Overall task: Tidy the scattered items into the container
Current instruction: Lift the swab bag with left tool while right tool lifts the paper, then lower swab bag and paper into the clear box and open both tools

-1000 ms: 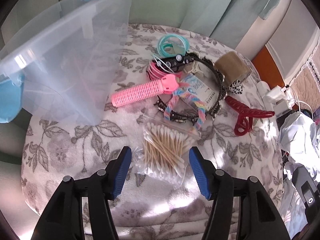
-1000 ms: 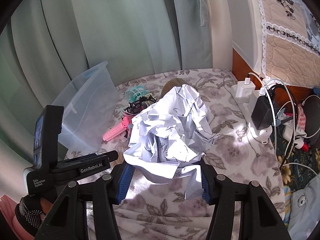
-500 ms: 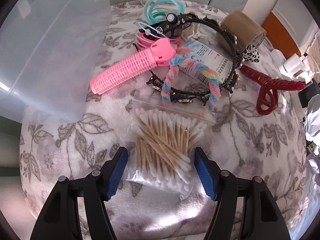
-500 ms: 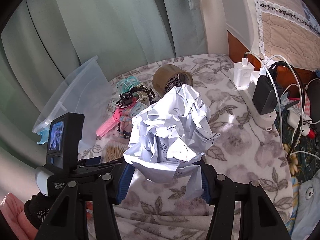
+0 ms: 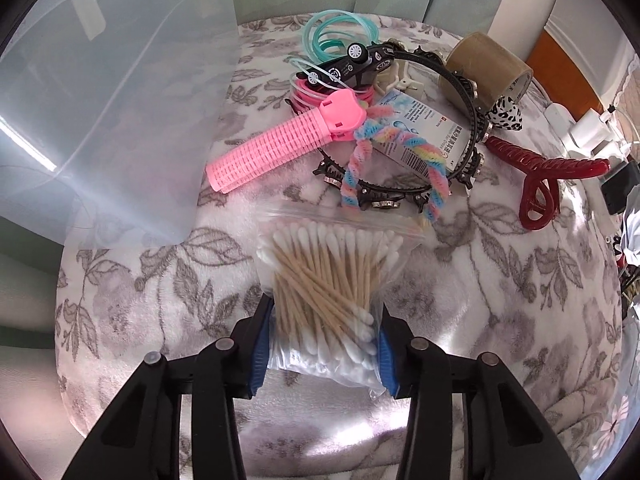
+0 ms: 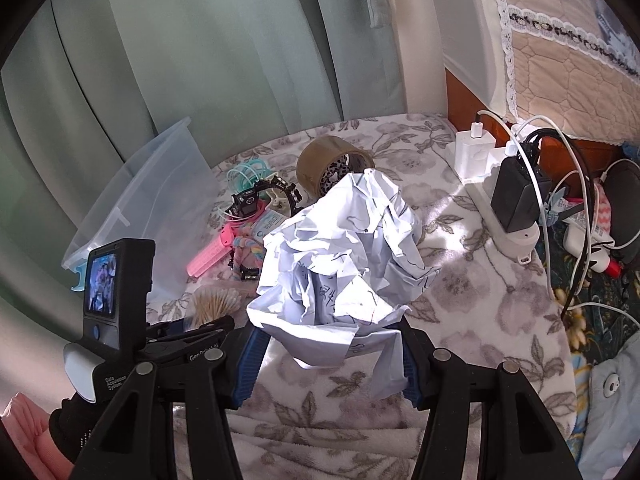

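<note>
Left wrist: one swab bag (image 5: 326, 292), one container (image 5: 100, 100).

A floral blanket (image 5: 500, 292) carries a clear container (image 5: 112, 92), a pink hair roller (image 5: 272, 148), a bag of cotton swabs (image 5: 328, 280), a red claw clip (image 5: 540, 176) and a tape roll (image 5: 488, 64).
</note>
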